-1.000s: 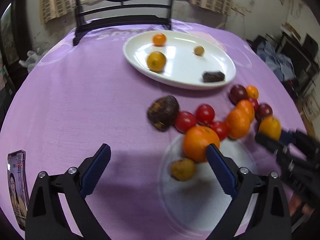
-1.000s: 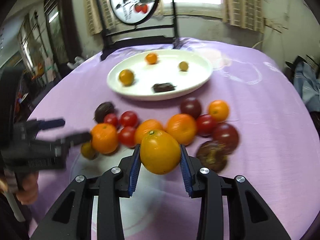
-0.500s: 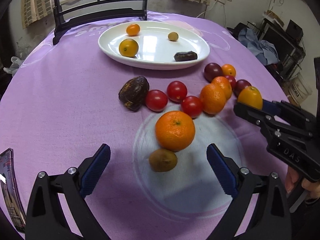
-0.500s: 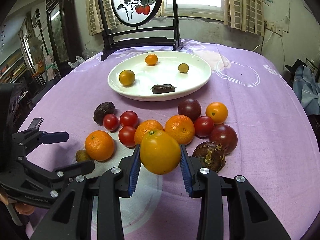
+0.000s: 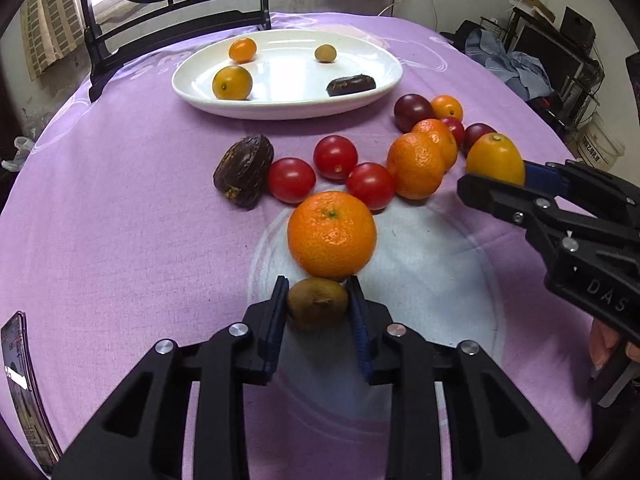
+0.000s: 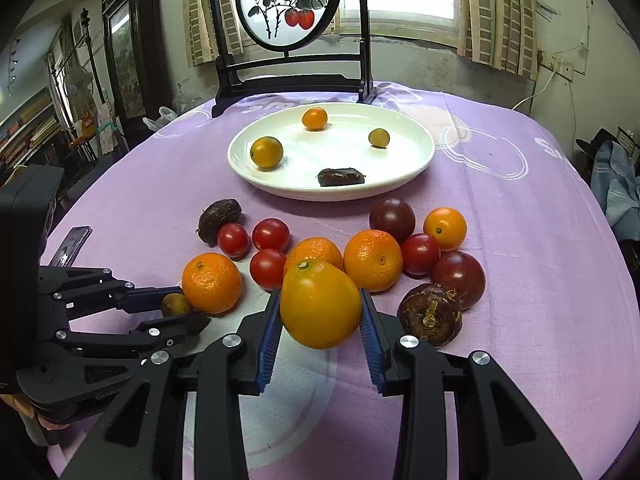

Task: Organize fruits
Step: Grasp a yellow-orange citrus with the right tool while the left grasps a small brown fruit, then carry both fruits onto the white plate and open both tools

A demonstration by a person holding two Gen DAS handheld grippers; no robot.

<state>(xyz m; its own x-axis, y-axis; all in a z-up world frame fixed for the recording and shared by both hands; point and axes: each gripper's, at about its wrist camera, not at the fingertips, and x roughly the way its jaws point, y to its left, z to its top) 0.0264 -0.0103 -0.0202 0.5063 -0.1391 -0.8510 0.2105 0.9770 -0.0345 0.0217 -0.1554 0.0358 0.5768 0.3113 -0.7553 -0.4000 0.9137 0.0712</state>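
The left gripper (image 5: 318, 306) has its blue pads closed against a small brownish-green round fruit (image 5: 317, 303) near the front edge of the purple-clothed round table (image 5: 120, 220), with a large bumpy orange mandarin (image 5: 331, 234) touching that fruit's far side. The right gripper (image 6: 320, 318) clamps a smooth yellow-orange oval fruit (image 6: 319, 304) above the cloth. Beyond lie red cherry tomatoes (image 5: 335, 157), more mandarins and dark plums, crowding the way to the white oval plate (image 5: 384, 80) toward the table's far edge.
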